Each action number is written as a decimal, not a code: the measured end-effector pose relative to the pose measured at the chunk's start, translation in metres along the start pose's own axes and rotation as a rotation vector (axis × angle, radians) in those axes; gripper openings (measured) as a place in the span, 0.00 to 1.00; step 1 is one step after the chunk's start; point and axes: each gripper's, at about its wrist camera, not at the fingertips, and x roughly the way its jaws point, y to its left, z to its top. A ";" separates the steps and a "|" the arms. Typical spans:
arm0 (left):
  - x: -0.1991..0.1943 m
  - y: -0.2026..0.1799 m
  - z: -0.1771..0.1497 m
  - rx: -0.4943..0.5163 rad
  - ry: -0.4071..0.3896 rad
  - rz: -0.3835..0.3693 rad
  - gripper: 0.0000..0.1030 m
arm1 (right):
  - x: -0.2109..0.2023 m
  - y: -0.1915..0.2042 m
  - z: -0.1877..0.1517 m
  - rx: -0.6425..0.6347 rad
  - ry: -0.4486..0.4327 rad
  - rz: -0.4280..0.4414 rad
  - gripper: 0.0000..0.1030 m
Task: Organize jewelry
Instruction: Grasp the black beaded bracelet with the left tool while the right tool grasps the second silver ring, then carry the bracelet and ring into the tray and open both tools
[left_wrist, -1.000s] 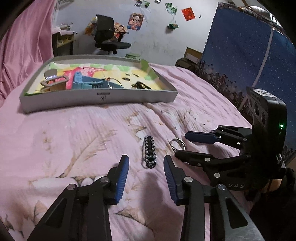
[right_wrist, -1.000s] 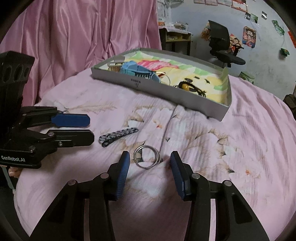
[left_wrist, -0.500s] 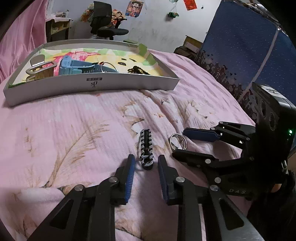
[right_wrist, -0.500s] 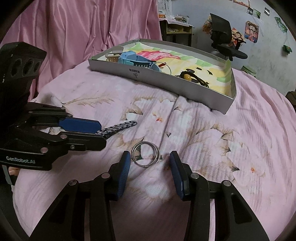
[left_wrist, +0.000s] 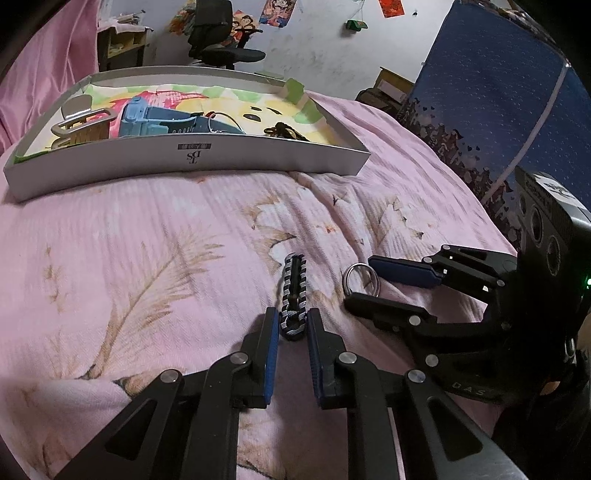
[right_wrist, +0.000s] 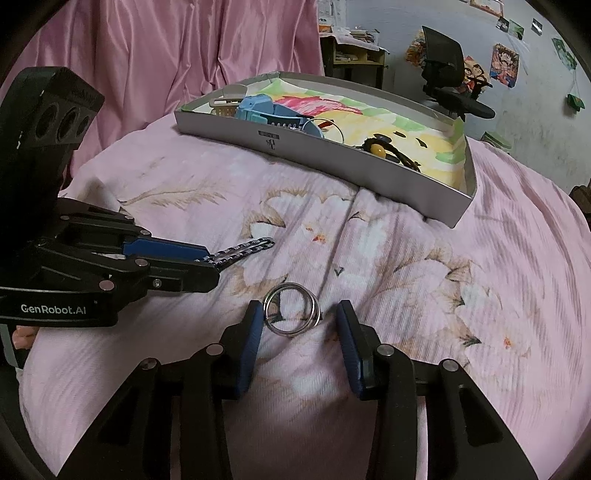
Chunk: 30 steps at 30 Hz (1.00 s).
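step: double pick-up off bed (left_wrist: 147, 258) | left gripper (left_wrist: 292, 328): nearly closed around near end of braided bracelet (left_wrist: 293, 291), not clearly clamped | right gripper (right_wrist: 299, 321): half open, straddling silver rings (right_wrist: 291, 314) | advice: press low into soft bedding, close squarely, lift level to tray (right_wrist: 369, 162)

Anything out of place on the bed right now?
Two pieces lie loose on the pink bedspread outside the grey tray: a black-and-white braided bracelet and stacked silver rings.
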 end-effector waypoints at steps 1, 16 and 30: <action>0.000 0.000 0.000 0.000 0.000 0.001 0.14 | 0.000 0.000 0.000 -0.001 -0.002 -0.002 0.32; -0.017 -0.001 0.000 -0.009 -0.075 0.000 0.14 | -0.008 -0.006 0.002 0.026 -0.071 0.008 0.26; -0.055 0.007 0.023 -0.052 -0.306 0.130 0.14 | -0.028 -0.014 0.018 0.053 -0.250 0.003 0.26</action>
